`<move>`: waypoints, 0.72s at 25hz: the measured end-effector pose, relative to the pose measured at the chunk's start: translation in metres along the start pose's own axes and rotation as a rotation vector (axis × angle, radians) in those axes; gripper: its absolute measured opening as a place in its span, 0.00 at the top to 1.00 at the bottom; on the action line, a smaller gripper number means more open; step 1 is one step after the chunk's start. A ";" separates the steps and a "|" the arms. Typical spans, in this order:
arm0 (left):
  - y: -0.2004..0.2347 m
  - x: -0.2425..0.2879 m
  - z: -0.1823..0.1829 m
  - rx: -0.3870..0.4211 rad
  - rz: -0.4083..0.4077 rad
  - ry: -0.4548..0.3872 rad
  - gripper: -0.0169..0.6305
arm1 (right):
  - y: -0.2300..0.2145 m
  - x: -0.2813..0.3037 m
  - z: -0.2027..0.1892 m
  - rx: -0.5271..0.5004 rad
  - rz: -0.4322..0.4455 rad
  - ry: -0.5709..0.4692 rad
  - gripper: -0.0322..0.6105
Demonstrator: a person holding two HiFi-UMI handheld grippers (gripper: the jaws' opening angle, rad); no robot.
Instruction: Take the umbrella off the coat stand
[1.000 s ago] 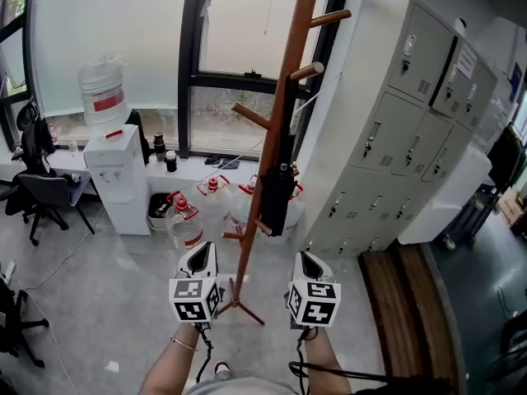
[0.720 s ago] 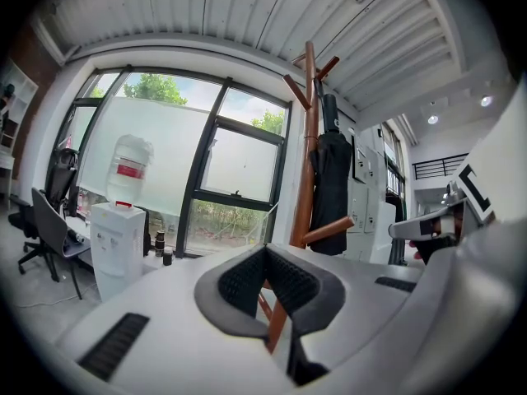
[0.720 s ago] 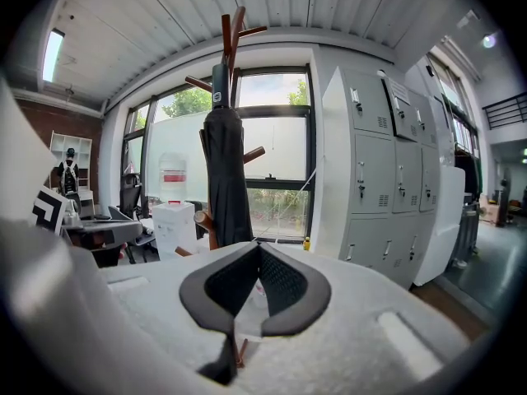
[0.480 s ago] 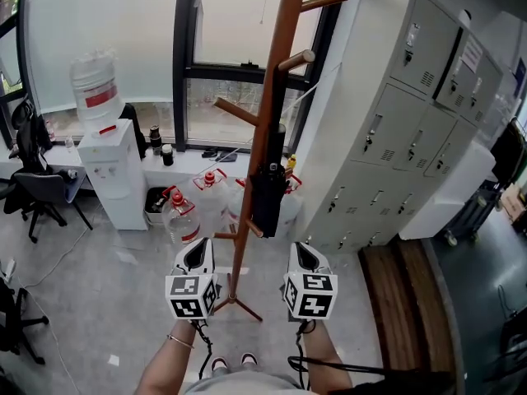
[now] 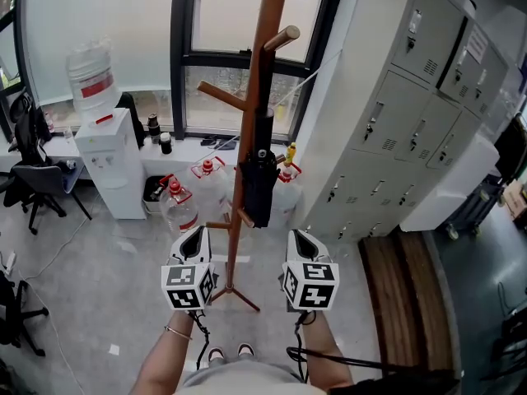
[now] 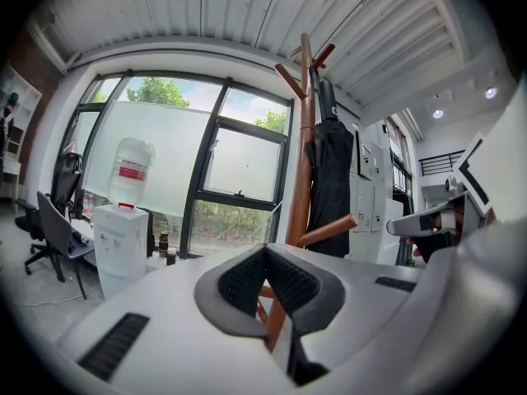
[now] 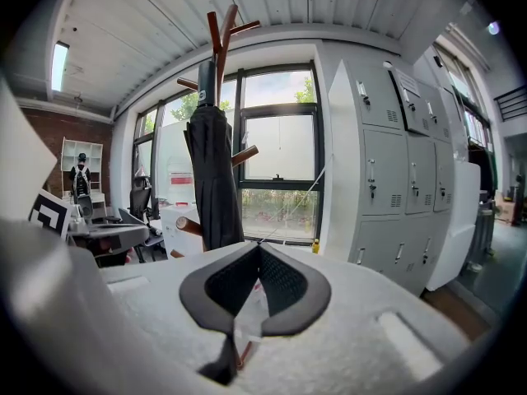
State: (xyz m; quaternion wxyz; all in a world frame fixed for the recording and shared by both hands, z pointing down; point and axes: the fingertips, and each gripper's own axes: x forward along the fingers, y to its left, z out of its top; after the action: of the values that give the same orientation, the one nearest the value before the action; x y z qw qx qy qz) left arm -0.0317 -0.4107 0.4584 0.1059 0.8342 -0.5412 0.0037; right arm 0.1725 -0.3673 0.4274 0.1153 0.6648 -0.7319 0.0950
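- The left gripper [image 5: 196, 235] is held with its fingers [image 6: 243, 282] clenched tip to tip; nothing is gripped between them.
- The right gripper [image 5: 298, 238] is likewise clenched, its fingers [image 7: 226, 286] pressed together on nothing.
- The black furled umbrella [image 5: 257, 179] is hung upright against the pole of the wooden coat stand [image 5: 249, 113], ahead of and above both pairs of fingers and apart from them.
- From the left gripper view, the umbrella [image 6: 329, 179] is seen up and to the right of the fingers, on the right side of the coat stand [image 6: 300, 179].
- From the right gripper view, the umbrella [image 7: 214, 179] is seen up and to the left of the fingers, with a peg of the coat stand [image 7: 221, 31] jutting out just beside it.
- The foot of the coat stand is planted on the floor [image 5: 99, 295] between the two grippers.
- Grey lockers [image 5: 412, 122] are stood to the right of the right fingers; a water dispenser [image 5: 111, 167] is placed well left of the left fingers, under the window [image 5: 222, 23].
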 end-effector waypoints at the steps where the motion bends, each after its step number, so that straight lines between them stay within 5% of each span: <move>1: 0.000 0.000 0.001 0.003 0.003 -0.002 0.97 | 0.001 0.000 0.002 0.001 0.010 -0.007 0.94; 18: 0.018 -0.011 0.003 -0.010 0.070 -0.019 0.97 | 0.024 0.005 0.044 -0.003 0.156 -0.114 0.87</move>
State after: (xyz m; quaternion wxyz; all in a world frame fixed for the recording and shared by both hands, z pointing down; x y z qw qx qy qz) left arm -0.0528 -0.4085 0.4575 0.1046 0.8141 -0.5712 -0.0034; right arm 0.1461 -0.3828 0.3870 0.0669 0.6097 -0.7871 0.0645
